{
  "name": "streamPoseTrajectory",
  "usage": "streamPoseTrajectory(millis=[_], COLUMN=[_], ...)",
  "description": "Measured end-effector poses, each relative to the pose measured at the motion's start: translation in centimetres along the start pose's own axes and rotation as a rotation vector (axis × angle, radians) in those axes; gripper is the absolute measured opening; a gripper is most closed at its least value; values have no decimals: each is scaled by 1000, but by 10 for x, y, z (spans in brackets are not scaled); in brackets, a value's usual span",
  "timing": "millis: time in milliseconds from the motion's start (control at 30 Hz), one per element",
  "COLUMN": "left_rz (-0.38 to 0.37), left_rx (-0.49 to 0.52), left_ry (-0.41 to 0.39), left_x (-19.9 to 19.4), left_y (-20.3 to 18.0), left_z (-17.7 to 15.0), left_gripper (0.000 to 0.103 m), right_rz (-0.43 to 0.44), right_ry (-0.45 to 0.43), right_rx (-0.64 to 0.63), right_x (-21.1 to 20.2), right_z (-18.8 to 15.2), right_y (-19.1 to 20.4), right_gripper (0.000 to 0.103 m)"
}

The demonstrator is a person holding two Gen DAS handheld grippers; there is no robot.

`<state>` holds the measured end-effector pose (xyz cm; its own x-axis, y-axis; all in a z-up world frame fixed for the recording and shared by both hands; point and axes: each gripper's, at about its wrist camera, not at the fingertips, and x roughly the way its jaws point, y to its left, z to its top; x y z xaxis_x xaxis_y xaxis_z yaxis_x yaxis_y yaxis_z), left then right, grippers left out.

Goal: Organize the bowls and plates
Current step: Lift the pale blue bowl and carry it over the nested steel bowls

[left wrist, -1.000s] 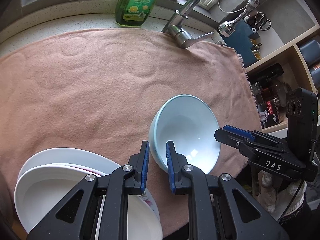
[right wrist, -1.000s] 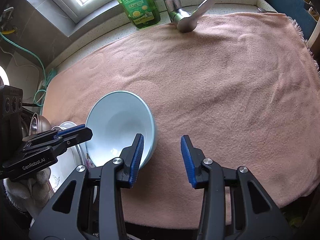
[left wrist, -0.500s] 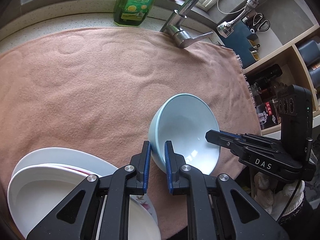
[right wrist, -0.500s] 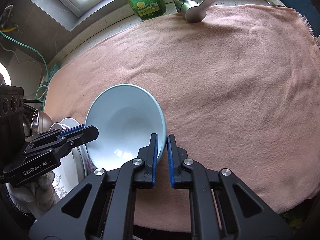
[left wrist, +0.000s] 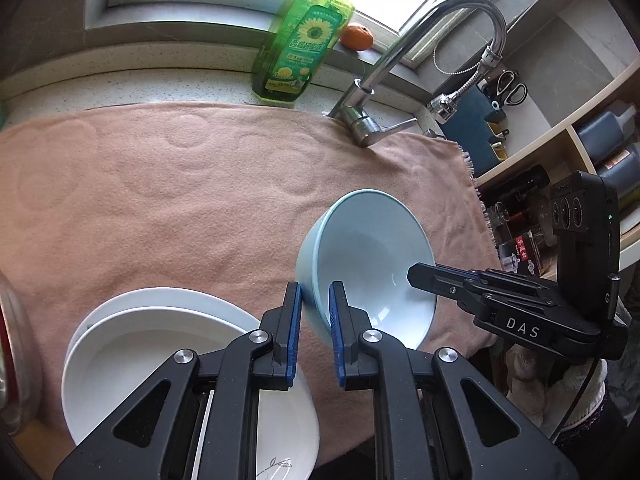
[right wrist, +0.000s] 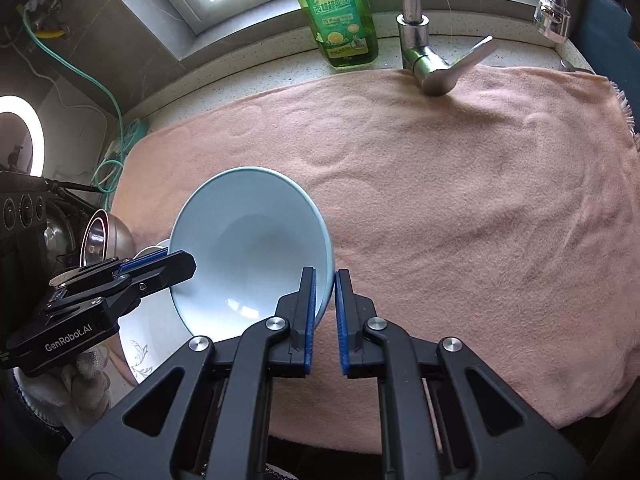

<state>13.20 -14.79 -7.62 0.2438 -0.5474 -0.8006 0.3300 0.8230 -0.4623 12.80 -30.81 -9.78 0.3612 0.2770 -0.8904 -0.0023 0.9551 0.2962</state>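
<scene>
Item: pale blue bowl [left wrist: 372, 264], empty, held tilted above the pink towel [left wrist: 180, 200], its underside clear of the cloth; gripped at two opposite points of its rim.

Left gripper [left wrist: 314, 308]: blue-padded jaws drawn narrow and clamped on the bowl's near-left wall, one pad inside, one outside; seen from the other side as a black body lettered "GenRobot.AI", held in a light-gloved hand [right wrist: 80, 380].

Right gripper [right wrist: 324, 296]: jaws likewise narrow, pinching the opposite rim; they have just been closing, with the bowl's wall between them; pads now pressed on it; its body (lettered "DAS" in the left wrist view) reaches in from the right edge of the towel.

White plates [left wrist: 168, 344]: two stacked, lying at the near-left edge of the towel, just beside and below the bowl; the visible lower plate carries a faint grey leaf pattern [right wrist: 138, 354].

Towel: spread flat over the sink area, fringed on its right edge, bearing several round pressed marks.

Surroundings: chrome faucet [left wrist: 404, 64] at the far edge of the towel, its lever resting over the cloth; green dish-soap bottle [left wrist: 304, 36] with a sunflower label, upright on the speckled counter [left wrist: 120, 84] to the left of the faucet; an orange fruit [left wrist: 357, 37] on the window ledge; steel bowls [right wrist: 106, 240] stacked at the far left; scissors [left wrist: 508, 88] in a blue holder to the right.
</scene>
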Motion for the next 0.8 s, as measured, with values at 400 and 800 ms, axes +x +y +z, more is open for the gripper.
streamPoseTrajectory(millis=[400,800], left_rz=[65,144], left_rx=[-155,-305], left_ry=[-140,-226], left_x=[-77,-138], left_y=[59,125], left_z=[-20,-53], left_gripper=[12,12], right_rz=[87,165], right_ry=[-5,28], right_rx=[-196,-359], right_x=[3,30], right_z=[23,24], right_y=[97,197], right_gripper=[9,9])
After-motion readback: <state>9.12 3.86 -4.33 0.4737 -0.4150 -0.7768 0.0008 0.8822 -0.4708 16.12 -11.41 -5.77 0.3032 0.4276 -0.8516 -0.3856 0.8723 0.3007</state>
